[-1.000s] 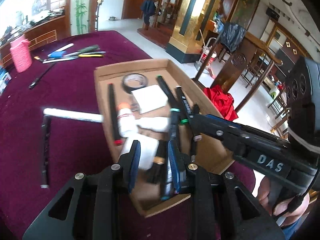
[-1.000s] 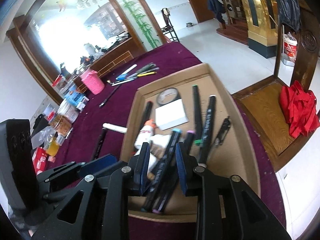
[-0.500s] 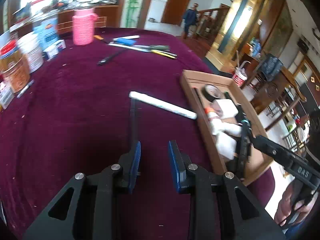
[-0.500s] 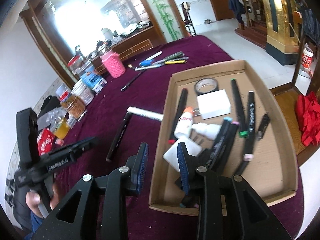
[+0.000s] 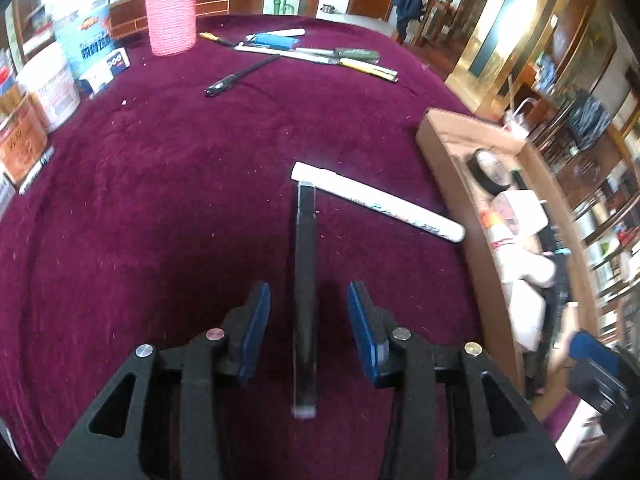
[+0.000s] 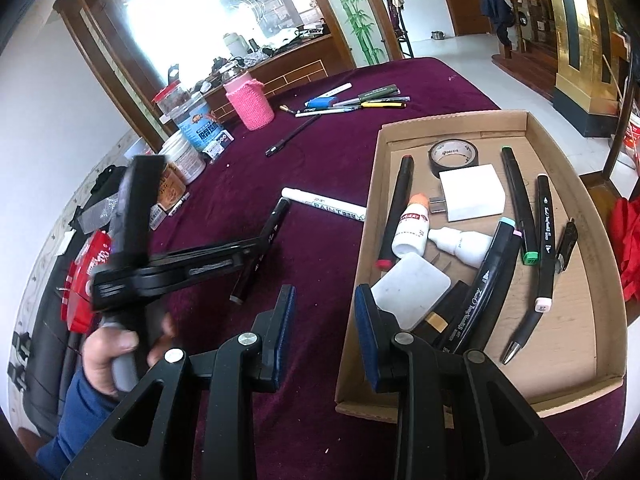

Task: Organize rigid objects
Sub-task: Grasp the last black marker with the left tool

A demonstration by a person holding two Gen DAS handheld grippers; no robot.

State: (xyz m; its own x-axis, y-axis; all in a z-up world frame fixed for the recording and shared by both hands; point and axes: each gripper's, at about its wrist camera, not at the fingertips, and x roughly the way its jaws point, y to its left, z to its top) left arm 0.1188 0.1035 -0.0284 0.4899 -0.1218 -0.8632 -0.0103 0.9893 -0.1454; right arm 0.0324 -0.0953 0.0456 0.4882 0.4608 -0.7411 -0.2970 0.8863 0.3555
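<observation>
White marker (image 6: pixel 323 203) "PAINT", tape roll (image 6: pixel 453 154) "DELI"?

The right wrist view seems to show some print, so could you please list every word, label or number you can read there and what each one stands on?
"PAINT": white paint marker on the cloth, beside the cardboard tray.
"Touch": black marker in the tray; the rest of its print is too small.
Tape roll: a brand is printed inside the core, too blurred to read.
White bottle, blue tub: labels unreadable.
</observation>
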